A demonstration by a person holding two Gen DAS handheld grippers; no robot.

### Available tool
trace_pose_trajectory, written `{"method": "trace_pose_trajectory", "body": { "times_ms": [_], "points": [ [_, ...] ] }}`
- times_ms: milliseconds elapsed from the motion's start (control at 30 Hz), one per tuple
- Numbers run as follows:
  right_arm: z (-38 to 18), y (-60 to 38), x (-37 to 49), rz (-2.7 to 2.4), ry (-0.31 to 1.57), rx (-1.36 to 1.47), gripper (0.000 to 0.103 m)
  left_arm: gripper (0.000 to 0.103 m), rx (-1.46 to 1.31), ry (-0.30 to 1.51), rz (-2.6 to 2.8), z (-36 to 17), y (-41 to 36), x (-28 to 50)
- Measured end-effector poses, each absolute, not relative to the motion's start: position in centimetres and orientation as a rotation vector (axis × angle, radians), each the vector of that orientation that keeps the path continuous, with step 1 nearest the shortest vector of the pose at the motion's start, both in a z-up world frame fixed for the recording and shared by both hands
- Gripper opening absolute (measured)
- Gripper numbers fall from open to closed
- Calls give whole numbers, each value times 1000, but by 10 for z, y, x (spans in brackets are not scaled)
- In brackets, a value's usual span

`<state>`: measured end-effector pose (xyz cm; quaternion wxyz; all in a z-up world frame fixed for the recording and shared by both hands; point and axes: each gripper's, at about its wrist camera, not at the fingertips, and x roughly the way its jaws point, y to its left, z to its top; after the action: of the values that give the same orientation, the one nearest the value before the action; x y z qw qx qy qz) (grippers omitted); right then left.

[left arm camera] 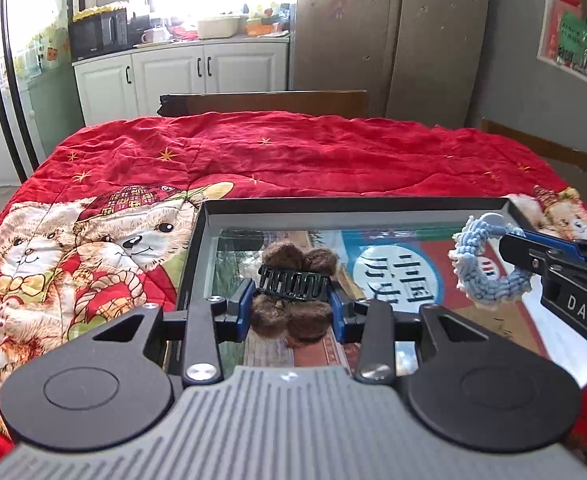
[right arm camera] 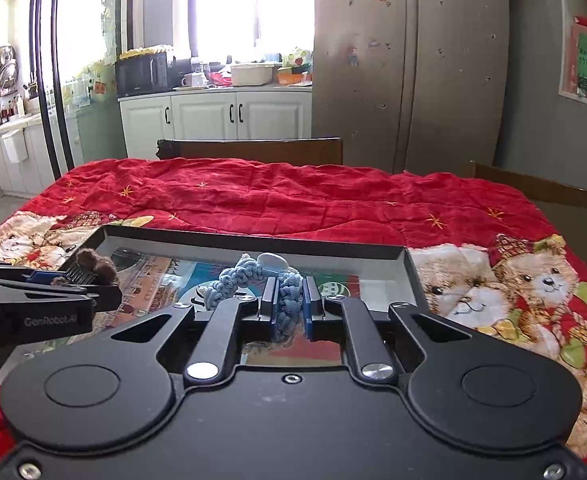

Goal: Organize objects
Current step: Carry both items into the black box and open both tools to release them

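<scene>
While both grippers hang over the shallow grey tray, each has an item in its fingers. Left gripper: fingers part-way open and pressed on the sides of a black claw hair clip with brown pompoms, above the left half of the tray. Right gripper: fingers almost fully closed, pinching one side of a blue braided hair tie with a pale bead at its top; most of the loop sticks out ahead of the fingers, above the tray's middle.

The tray sits on the red teddy-bear quilt covering the bench. Its floor is glossy and printed (reflections make depth hard to read).

Judgement: both items appear lifted, not yet set down; cannot tell exact clearance from the tray floor.

Risks:
- The two grippers are near each other over the same tray; a sideways move could knock the left fingers against the right.
- Clip is held on fuzzy pompoms and smooth plastic; may twist or slip.
- Released from height, the tie could bounce or roll past the low rim onto the quilt.
</scene>
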<state>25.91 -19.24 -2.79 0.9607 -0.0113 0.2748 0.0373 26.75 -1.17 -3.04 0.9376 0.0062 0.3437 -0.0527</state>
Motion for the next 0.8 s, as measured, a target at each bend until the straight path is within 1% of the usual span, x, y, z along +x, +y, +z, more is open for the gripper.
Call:
{"method": "trace_pose_trajectory", "body": {
  "times_ms": [533,800],
  "points": [
    [-47,-194,287,118,633,12,12,43,70,738,-107,-44,-25,289],
    [-56,-188,291,119,669,-17,12,46,73,756,-87,-50,-22,293]
  ]
}}
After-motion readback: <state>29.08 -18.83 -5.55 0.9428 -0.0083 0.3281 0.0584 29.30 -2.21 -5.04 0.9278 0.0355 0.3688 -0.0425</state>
